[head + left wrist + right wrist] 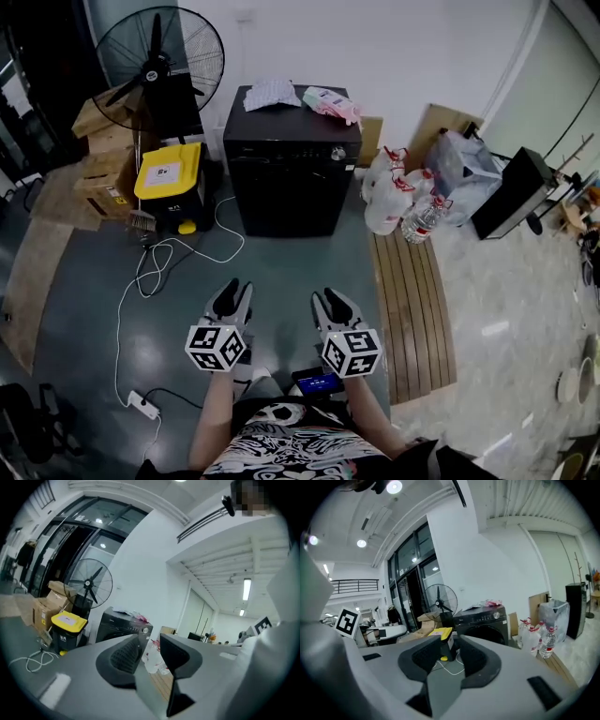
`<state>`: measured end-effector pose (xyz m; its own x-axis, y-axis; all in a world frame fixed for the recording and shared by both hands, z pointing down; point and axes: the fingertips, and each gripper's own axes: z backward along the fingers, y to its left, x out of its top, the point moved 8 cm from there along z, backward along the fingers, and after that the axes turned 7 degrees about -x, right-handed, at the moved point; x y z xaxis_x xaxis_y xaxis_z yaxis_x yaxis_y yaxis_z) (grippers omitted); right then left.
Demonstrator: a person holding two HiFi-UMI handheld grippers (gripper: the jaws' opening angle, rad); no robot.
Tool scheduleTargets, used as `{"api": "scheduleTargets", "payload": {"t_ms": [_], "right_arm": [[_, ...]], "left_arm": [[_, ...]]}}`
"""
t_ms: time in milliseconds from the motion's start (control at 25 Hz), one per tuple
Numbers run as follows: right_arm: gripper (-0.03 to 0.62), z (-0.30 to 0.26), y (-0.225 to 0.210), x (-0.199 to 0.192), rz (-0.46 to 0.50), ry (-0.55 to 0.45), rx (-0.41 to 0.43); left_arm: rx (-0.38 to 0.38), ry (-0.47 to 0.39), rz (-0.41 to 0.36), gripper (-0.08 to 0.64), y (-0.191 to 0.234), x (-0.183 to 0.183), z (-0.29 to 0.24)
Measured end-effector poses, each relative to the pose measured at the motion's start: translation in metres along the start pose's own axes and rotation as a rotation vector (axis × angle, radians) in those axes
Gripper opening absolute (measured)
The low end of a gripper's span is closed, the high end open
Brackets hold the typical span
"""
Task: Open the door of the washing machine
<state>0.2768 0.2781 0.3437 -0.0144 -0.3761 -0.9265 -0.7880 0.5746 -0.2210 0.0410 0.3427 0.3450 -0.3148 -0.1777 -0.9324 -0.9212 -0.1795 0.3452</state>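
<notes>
- Washing machine (289, 159): black front-loader against the far wall, door shut.
- Left gripper (230, 298): fingers released, nothing between them; well apart from the machine.
- Right gripper (336, 305): fingers parted more narrowly, empty; beside the left gripper.
- Fan (159, 61) and yellow-lidded bin (169, 173): 2 items left of the machine.

It looked like a workshop hall. A washing machine (286, 178) stood on a painted grey floor (281, 267) beside a big fan (159, 61), cardboard boxes (98, 173) and water bottles (386, 202). Tall glass doors (408, 592) ran along one side.
</notes>
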Motion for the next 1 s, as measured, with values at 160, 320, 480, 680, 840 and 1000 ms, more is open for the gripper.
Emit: {"api": "scheduleTargets", "payload": {"t_ms": [160, 320, 480, 680, 840, 1000], "right_arm": [[0.16, -0.022, -0.005, 0.004, 0.012, 0.018, 0.013], [0.163, -0.059, -0.009, 0.01, 0.04, 0.023, -0.001], [0.156, -0.118, -0.017, 0.014, 0.048, 0.047, -0.028], [0.153, -0.234, -0.028, 0.027, 0.048, 0.097, -0.079], [0.147, -0.319, -0.03, 0.036, 0.044, 0.18, -0.117], [0.159, -0.397, -0.034, 0.042, 0.045, 0.233, -0.134]], "left_arm": [[0.014, -0.004, 0.038, 0.153, 0.018, 0.002, -0.018], [0.04, 0.029, 0.014, 0.15, 0.046, 0.002, -0.049], [0.051, 0.075, -0.035, 0.144, 0.094, 0.003, -0.097], [0.026, 0.138, -0.095, 0.144, 0.183, 0.019, -0.185], [-0.036, 0.251, -0.141, 0.146, 0.246, 0.02, -0.249], [-0.093, 0.325, -0.144, 0.146, 0.303, 0.012, -0.305]]}}
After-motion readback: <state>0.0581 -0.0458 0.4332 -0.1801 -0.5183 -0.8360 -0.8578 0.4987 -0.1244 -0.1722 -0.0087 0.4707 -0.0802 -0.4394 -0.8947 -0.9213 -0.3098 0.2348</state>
